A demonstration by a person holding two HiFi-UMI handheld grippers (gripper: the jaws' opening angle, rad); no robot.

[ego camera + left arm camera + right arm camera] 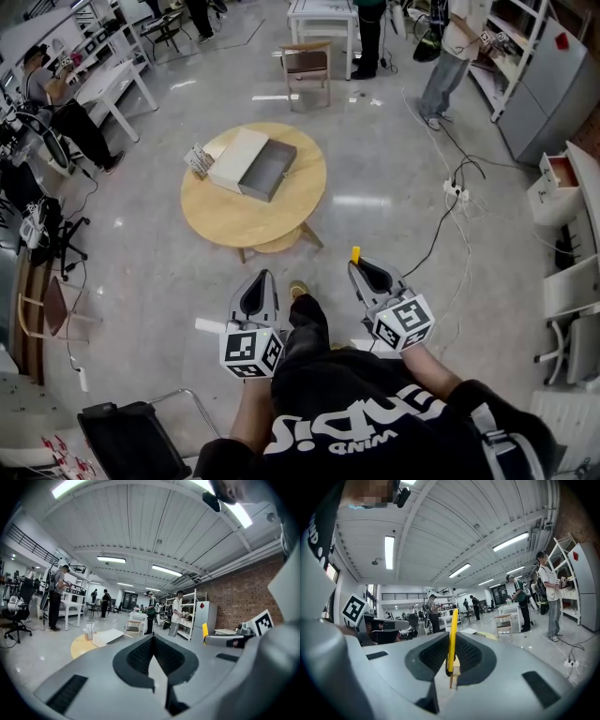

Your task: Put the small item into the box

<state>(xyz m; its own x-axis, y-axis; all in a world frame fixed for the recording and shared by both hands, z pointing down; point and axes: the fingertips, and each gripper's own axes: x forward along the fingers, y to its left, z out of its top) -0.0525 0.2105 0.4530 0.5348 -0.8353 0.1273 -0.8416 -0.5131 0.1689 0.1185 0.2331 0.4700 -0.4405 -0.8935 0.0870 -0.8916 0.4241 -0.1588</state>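
Inside right claw (451, 638), yellow item (453, 620)

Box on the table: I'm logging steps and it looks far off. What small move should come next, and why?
Probably step forward, bringing the right hand-held gripper toward the box. It is shut on the yellow item, while the open box sits on the table well ahead, likely out of reach.

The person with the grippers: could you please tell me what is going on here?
A person stands back from the round wooden table, a gripper in each hand. The right gripper is shut on a thin yellow item; the left gripper is shut and empty. The open box sits on that table, so the item is not yet in it.
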